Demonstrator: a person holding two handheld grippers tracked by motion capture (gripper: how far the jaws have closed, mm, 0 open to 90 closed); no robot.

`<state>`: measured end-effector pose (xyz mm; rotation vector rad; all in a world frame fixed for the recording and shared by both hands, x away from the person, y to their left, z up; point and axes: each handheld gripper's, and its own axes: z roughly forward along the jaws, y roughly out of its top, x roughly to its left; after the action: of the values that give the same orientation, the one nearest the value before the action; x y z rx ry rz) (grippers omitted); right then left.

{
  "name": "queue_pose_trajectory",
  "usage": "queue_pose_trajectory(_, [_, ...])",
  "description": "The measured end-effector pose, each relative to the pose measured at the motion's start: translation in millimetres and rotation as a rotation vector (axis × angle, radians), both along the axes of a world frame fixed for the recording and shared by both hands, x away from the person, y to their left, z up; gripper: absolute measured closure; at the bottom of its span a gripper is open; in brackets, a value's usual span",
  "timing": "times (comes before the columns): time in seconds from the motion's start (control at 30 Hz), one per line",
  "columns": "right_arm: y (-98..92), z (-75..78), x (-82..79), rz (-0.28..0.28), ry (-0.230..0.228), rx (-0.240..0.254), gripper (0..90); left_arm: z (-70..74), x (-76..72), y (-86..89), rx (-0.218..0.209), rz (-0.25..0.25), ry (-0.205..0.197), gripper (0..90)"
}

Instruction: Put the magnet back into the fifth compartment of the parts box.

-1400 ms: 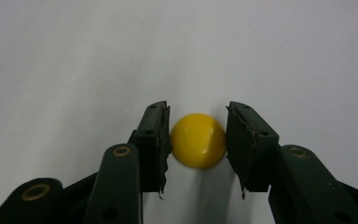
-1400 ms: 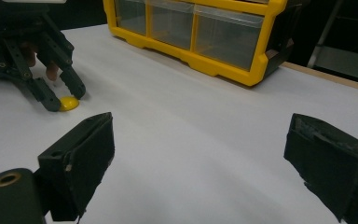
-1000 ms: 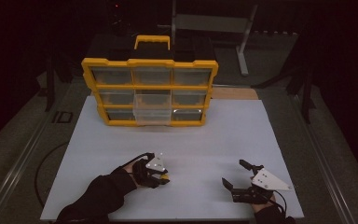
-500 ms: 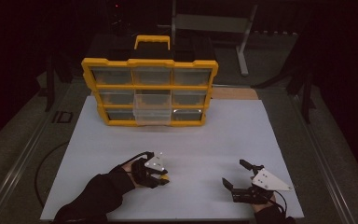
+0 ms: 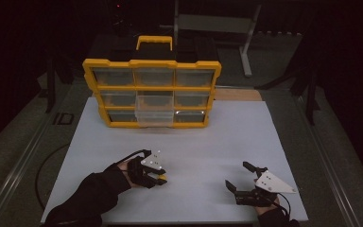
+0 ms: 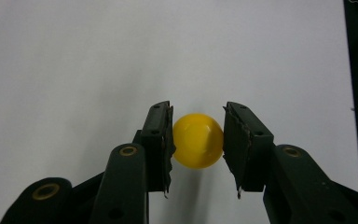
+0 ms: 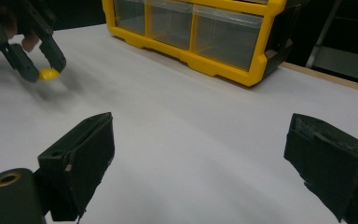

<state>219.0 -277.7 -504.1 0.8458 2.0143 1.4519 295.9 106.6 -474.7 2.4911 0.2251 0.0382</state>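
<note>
A small yellow ball is being gripped by the left gripper; both pads are seen touching its sides in the left gripper view, jaws narrow around it. The ball is being held low over the white board, near the left front part, with its shadow falling just beneath; contact with the board cannot be told. In the high view the left gripper is being held by a gloved hand, a dark sleeve coming in from the bottom left.

The right gripper is being held at the right front of the board, jaws spread wide, nothing between them. In the right gripper view the two jaws are standing well apart over bare board, and the left gripper with the ball is being seen farther off at upper left.

A yellow organizer with clear drawers is being stood upright at the far edge of the board, handle up. One middle drawer is being seen sticking out somewhat.
</note>
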Motion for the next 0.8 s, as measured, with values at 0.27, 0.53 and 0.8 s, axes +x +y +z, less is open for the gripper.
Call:
queue_pose_trajectory(0.27, [0.7, -0.5, 0.3, -0.003, -0.006, -0.008, 8.4, 14.5, 1.0, 0.9, 0.011, -0.01, -0.009, 63.5])
queue_pose_trajectory(0.53, [0.7, -0.4, 0.2, -0.005, -0.009, -0.009, 8.4, 33.3, 1.3, 1.2, 0.018, -0.028, -0.024, 63.5])
queue_pose_trajectory(0.8, [0.3, -0.4, 0.2, -0.002, -0.007, -0.004, 8.4, 48.6, 1.6, 2.3, 0.027, -0.04, -0.041, 63.5])
